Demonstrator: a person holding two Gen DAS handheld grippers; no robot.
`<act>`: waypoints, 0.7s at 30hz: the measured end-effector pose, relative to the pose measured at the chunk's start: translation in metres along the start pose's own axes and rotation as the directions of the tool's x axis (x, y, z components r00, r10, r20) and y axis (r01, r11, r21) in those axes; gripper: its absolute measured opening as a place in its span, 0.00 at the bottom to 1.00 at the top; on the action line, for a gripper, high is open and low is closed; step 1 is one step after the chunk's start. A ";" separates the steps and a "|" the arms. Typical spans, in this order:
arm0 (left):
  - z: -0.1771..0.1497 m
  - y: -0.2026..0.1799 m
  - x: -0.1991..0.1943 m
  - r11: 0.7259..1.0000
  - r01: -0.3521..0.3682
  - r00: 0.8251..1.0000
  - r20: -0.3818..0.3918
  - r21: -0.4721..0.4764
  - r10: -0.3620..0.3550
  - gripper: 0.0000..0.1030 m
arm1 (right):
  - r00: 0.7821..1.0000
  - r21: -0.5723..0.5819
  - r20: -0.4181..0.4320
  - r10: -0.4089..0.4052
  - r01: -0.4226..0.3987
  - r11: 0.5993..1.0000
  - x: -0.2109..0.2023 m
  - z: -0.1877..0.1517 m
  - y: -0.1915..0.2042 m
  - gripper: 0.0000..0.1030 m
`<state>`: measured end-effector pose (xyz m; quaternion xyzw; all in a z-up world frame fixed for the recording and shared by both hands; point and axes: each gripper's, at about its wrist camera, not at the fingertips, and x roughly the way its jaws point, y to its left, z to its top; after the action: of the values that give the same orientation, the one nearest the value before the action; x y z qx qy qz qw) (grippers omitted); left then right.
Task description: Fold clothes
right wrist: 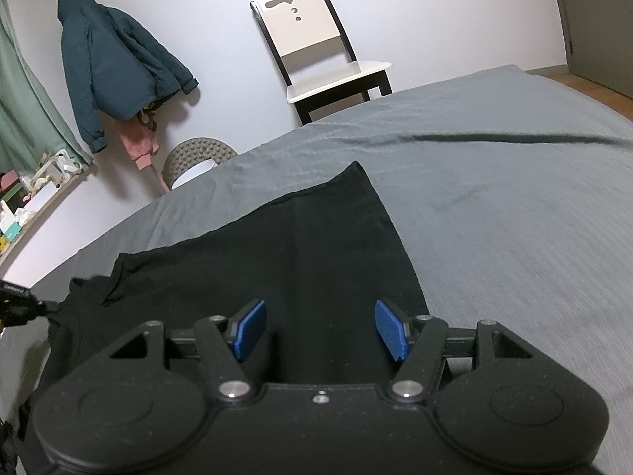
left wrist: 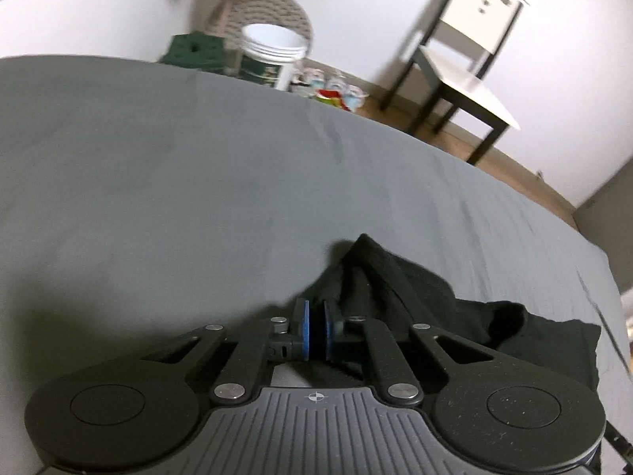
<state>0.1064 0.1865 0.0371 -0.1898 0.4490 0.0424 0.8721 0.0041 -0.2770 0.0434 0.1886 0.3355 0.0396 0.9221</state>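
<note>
Left gripper point(left wrist: 315, 328) jaws pinch black garment point(right wrist: 308, 245) edge; right gripper point(right wrist: 320, 328) jaws spread wide, above cloth running lengthwise ahead on bed point(right wrist: 494, 206).

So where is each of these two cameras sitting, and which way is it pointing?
Left wrist view: sits on the left gripper, looking along its blue-padded fingers, nearly closed beside a bunched-up black garment, across the grey bed towards a white bucket.
Right wrist view: sits on the right gripper, fingers spread wide above the black garment laid flat, facing a wall with a hanging jacket.
Shared: garment, bed and the white chair. No hand shows.
</note>
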 end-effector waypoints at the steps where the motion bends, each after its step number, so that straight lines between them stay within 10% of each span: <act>1: -0.002 0.001 -0.004 1.000 -0.013 1.000 0.003 0.008 0.013 0.07 | 1.000 0.001 0.001 0.001 -0.001 1.000 0.000 0.000 0.000 0.59; 15: -0.014 -0.001 -0.002 0.984 -0.156 0.988 0.027 0.091 0.154 0.18 | 1.000 -0.006 0.006 -0.017 0.017 1.000 -0.002 -0.001 0.001 0.59; 19: -0.032 -0.001 -0.038 0.967 -0.249 0.943 0.211 -0.060 0.256 0.21 | 0.999 -0.033 0.027 -0.023 0.024 0.999 -0.004 0.003 0.003 0.59; 21: -0.047 -0.017 -0.057 0.982 -0.178 0.920 0.344 -0.060 0.187 0.31 | 0.998 -0.058 0.046 -0.036 0.038 0.998 -0.006 0.006 0.004 0.59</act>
<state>0.0407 0.1588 0.0631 -0.1488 0.3029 0.1625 0.9272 0.0034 -0.2767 0.0528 0.1558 0.3169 0.0283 0.9351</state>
